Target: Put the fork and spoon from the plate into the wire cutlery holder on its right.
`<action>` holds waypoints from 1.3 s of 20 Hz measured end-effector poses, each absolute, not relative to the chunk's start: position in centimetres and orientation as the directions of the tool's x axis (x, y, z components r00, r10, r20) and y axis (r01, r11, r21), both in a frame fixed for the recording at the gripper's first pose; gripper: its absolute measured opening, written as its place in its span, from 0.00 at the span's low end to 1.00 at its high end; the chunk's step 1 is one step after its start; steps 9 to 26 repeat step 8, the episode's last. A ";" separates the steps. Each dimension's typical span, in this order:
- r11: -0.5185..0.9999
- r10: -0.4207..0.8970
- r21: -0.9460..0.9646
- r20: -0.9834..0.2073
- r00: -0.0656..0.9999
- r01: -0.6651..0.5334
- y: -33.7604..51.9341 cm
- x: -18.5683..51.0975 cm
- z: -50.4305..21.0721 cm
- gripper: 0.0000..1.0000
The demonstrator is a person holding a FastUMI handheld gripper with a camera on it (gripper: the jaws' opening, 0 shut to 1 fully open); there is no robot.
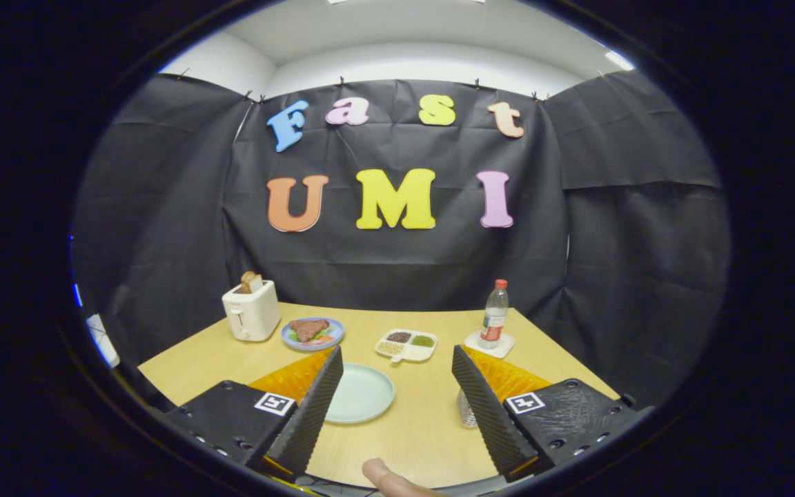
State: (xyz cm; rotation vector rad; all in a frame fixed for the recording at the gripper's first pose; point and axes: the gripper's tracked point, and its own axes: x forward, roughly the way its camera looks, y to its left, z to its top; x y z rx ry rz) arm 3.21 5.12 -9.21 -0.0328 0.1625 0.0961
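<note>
Table (pixel 425 428): light wood, spanning the booth floor from the near fingers to the far black wall.

Gripper (pixel 396 359): two black ribbed fingers (pixel 308 414) spread wide apart above the near part of the table, nothing between them, touching nothing. Orange panels sit behind each finger, and each finger block carries a square marker.

Plate (pixel 363 393): pale green, round, flat on the table just right of the left finger, which hides its left edge. Its visible surface is bare; fork and spoon cannot be made out on it.

Holder (pixel 466 408): wire mesh, standing on the table right of the plate, mostly hidden behind the right finger; its contents cannot be told.

Toaster (pixel 251 312): white, far left, with a slice of bread (pixel 251 280) standing up out of the slot.

Blue plate (pixel 312 333): just right of the toaster, bearing brown food on green.

Tray (pixel 406 344): white, divided into compartments, far centre beyond the fingers, holding dark, green and pale fillings.

Bottle (pixel 495 314): clear, red cap, upright on a white coaster (pixel 489 344), far right.

Fingertip (pixel 387 478): of a person, at the near table edge between the fingers.
</note>
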 end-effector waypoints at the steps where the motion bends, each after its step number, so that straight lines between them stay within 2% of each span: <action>1: 0.995 0.091 -0.026 -0.158 0.983 -0.096 5.2 3.2 -9.2 0.95; 26: 0.994 0.095 -0.031 -0.152 0.984 -0.100 5.8 2.9 -9.9 0.95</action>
